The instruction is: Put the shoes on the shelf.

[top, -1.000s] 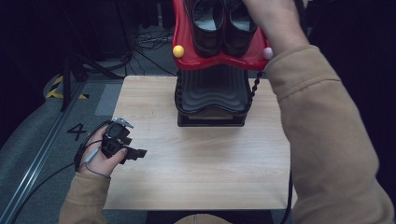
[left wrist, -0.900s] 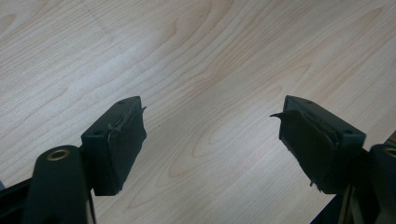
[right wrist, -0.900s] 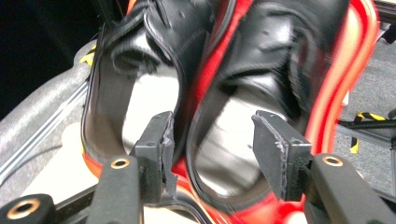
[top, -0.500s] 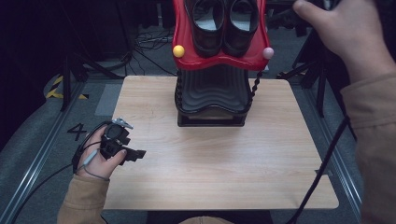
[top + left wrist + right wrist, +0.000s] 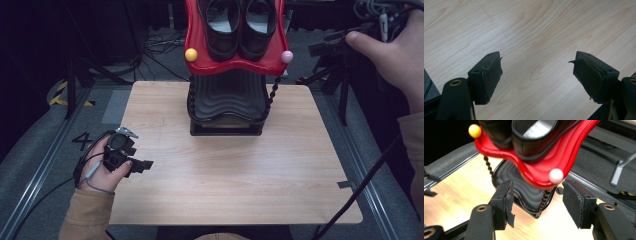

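Wooden worktop carries a black ribbed stand at its far edge, topped by a red tray holding two black shoes. Left gripper rests low at the near-left, jaws wide, empty. Right gripper hovers raised at far right, jaws wide, facing the tray's pink ball.
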A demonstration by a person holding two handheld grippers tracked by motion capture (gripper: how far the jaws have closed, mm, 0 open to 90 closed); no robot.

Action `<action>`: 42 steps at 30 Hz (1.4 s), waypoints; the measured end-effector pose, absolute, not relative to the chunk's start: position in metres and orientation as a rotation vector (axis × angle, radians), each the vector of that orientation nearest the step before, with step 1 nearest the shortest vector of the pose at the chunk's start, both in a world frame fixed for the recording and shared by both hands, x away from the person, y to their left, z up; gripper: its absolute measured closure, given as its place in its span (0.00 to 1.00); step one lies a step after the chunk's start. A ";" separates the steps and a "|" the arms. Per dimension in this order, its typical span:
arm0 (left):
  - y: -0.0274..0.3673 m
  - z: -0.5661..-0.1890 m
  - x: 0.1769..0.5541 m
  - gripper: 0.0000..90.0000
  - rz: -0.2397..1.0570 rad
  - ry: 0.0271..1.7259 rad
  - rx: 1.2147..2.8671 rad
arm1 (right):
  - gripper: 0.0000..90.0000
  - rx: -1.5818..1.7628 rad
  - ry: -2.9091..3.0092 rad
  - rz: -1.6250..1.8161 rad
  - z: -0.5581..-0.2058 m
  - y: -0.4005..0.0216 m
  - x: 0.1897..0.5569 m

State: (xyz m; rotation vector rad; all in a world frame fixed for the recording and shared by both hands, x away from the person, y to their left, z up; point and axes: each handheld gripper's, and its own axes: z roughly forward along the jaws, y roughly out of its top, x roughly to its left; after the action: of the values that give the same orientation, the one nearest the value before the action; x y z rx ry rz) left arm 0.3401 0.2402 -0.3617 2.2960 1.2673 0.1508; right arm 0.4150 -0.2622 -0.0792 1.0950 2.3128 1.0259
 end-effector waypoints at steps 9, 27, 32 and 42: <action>0.244 -0.363 0.327 0.27 0.176 1.279 2.279 | 0.47 1.029 2.447 1.000 -0.139 -0.273 0.403; 0.238 -0.368 0.320 0.26 0.168 1.263 2.317 | 0.47 1.018 2.631 0.954 -0.254 -0.296 0.396; 0.237 -0.369 0.322 0.26 0.164 1.254 2.327 | 0.48 1.013 2.677 0.900 -0.281 -0.296 0.393; 0.235 -0.370 0.323 0.27 0.157 1.256 2.332 | 0.51 0.993 2.753 0.838 -0.324 -0.293 0.392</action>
State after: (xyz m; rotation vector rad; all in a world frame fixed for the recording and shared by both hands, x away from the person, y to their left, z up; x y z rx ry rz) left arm 0.3233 0.2346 -0.3697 2.3321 1.2561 0.1575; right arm 0.3920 -0.2931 -0.3242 0.9930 2.7528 0.8382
